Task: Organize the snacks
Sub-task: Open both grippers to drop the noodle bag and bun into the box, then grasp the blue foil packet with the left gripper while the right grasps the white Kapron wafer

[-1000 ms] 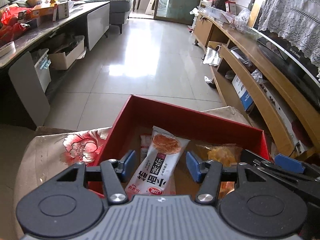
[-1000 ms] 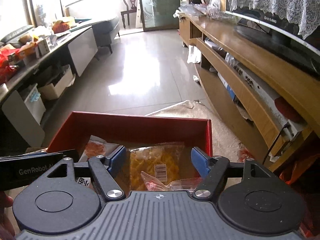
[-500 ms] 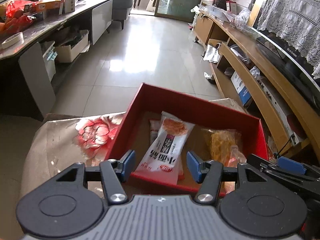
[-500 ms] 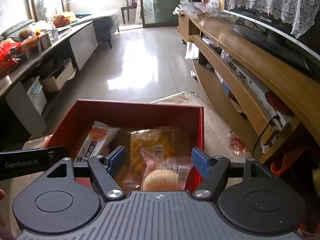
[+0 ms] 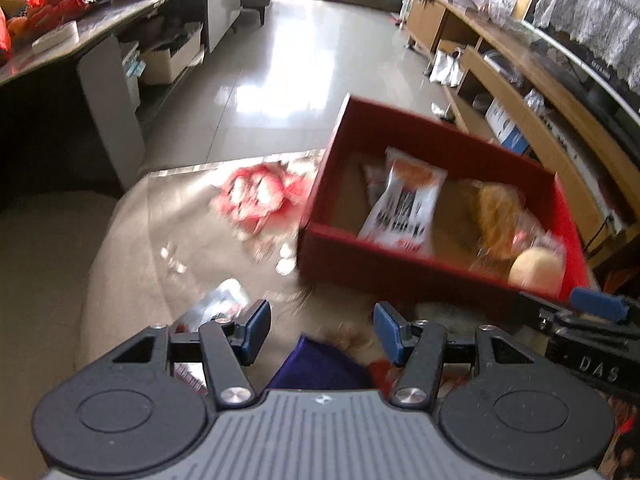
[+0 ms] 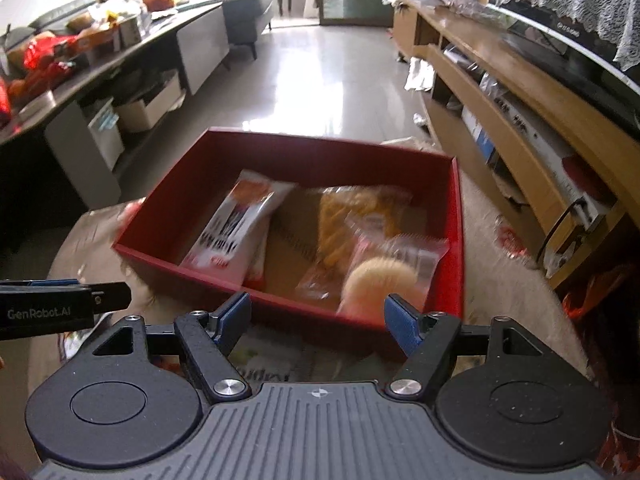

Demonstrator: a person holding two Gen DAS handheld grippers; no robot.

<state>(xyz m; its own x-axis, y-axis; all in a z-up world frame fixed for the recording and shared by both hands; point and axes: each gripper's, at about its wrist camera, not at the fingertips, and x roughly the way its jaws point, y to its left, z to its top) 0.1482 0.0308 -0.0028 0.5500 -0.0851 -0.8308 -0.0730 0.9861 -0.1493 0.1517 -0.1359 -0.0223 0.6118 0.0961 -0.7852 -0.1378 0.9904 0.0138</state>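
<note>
A red box (image 5: 400,276) stands on a cloth-covered surface. It holds a white snack packet (image 5: 404,208), a yellow snack bag (image 5: 498,216) and a round wrapped pastry (image 5: 536,268). My left gripper (image 5: 320,316) is open and empty, near of the box and left of it. It hangs over a purple packet (image 5: 320,368), with a silvery packet (image 5: 220,304) beside it. My right gripper (image 6: 318,306) is open and empty at the near wall of the red box (image 6: 172,208), over a printed packet (image 6: 272,364). The white packet (image 6: 236,232), yellow bag (image 6: 352,216) and pastry (image 6: 380,280) lie just beyond it.
The beige cloth (image 5: 160,240) carries a red flower print (image 5: 256,196) left of the box. A long wooden shelf unit (image 6: 520,128) runs along the right. A dark counter (image 5: 80,40) piled with goods runs along the left, with tiled floor (image 6: 320,80) between them.
Both grippers have drawn back from over the box. The left one has also shifted left, so the box now sits to its right and the purple packet has come into view.
</note>
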